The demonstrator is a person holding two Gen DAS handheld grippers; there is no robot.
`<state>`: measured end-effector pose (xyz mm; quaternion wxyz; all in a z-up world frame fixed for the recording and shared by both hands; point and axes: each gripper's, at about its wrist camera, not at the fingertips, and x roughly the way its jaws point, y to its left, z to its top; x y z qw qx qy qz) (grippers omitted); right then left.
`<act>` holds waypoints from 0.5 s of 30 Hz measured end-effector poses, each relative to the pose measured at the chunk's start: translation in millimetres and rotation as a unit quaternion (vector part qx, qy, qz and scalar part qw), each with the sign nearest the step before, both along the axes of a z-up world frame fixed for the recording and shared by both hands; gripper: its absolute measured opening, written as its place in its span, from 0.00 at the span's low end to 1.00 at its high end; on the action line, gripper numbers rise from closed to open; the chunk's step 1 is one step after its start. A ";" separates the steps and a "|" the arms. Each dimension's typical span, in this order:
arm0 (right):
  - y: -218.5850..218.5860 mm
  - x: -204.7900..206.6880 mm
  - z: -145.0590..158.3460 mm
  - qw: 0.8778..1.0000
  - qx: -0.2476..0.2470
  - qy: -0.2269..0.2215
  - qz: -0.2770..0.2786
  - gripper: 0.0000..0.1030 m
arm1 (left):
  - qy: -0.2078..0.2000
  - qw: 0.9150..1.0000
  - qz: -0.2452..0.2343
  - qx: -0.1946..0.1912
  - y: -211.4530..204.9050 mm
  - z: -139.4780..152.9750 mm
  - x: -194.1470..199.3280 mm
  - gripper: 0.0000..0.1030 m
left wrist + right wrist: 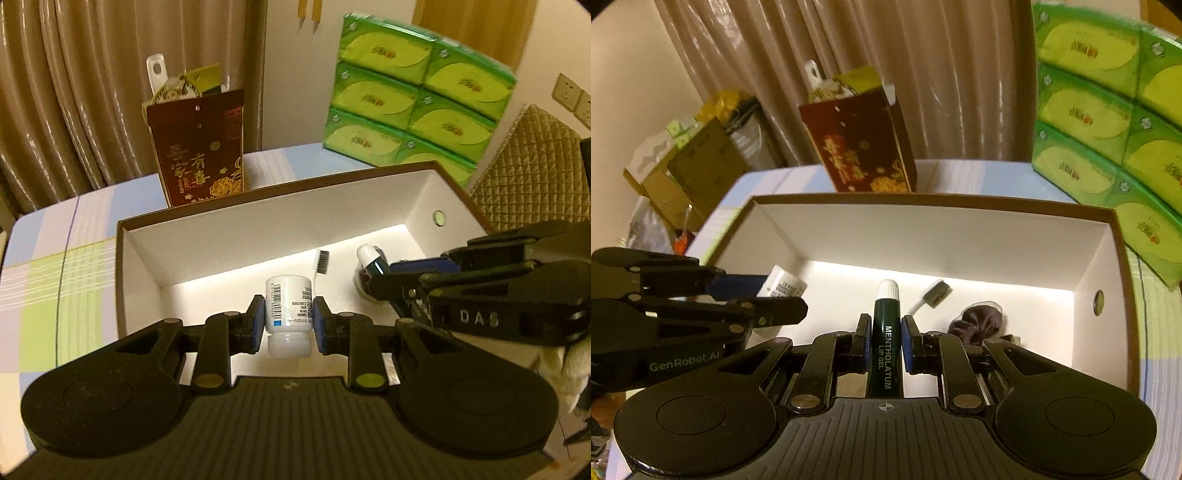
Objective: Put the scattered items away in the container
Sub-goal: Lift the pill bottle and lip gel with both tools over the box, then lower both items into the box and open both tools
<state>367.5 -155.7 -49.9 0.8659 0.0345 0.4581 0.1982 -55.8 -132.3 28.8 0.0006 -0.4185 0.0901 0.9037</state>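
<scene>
A brown box with a white inside (229,240) stands on the table; it also shows in the right wrist view (960,236). My left gripper (289,323) is shut on a small white bottle (289,306), held over the box's left part. My right gripper (884,347) is shut on a dark green Mentholatum lip gel tube (886,332) with a white cap, held over the box's middle. In the left wrist view the right gripper (384,275) comes in from the right. A toothbrush (932,293) and a dark scrunchie (979,321) lie on the box floor.
A dark red gift bag (201,147) stands behind the box. A stack of green tissue packs (410,96) stands at the back right. Curtains hang behind the checked tablecloth (55,288). Cardboard boxes (690,177) sit off the table at the left.
</scene>
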 end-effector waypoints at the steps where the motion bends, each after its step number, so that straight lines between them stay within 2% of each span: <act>1: -0.8 5.2 -4.9 1.000 -0.001 0.007 -0.002 0.13 | -0.004 1.000 0.002 0.004 -1.9 -2.6 -6.2 0.22; 7: -6.8 25.5 -28.4 0.999 -0.011 0.041 -0.011 0.13 | -0.025 1.000 0.013 0.001 -8.8 -23.6 -33.5 0.22; 15: -8.4 39.0 -42.7 0.998 -0.033 0.060 -0.005 0.13 | -0.060 0.998 0.029 -0.008 -16.8 -54.1 -54.4 0.22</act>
